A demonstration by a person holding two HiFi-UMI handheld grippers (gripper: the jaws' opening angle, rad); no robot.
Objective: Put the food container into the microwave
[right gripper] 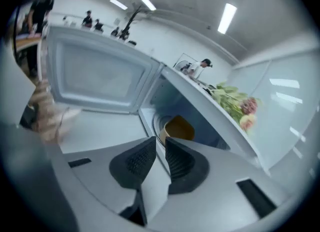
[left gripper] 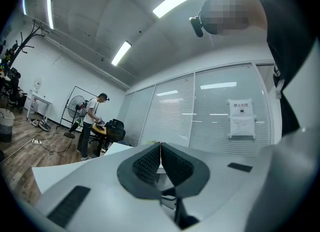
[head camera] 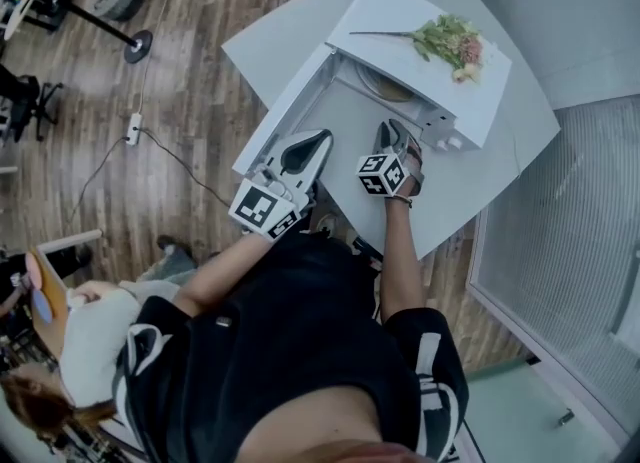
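A white microwave stands on the table with its door swung open to the left. Inside it, on the turntable, sits the yellow-brown food container, partly showing in the head view as the container. My right gripper is just outside the opening, its jaws shut to a thin slit and holding nothing; the head view shows the right gripper in front of the cavity. My left gripper is shut and empty, tilted up toward a glass wall, and the left gripper sits by the open door.
A bunch of flowers lies on top of the microwave. The pale table ends close to a glass partition on the right. Cables and stands lie on the wood floor to the left. Another person stands at a desk far off.
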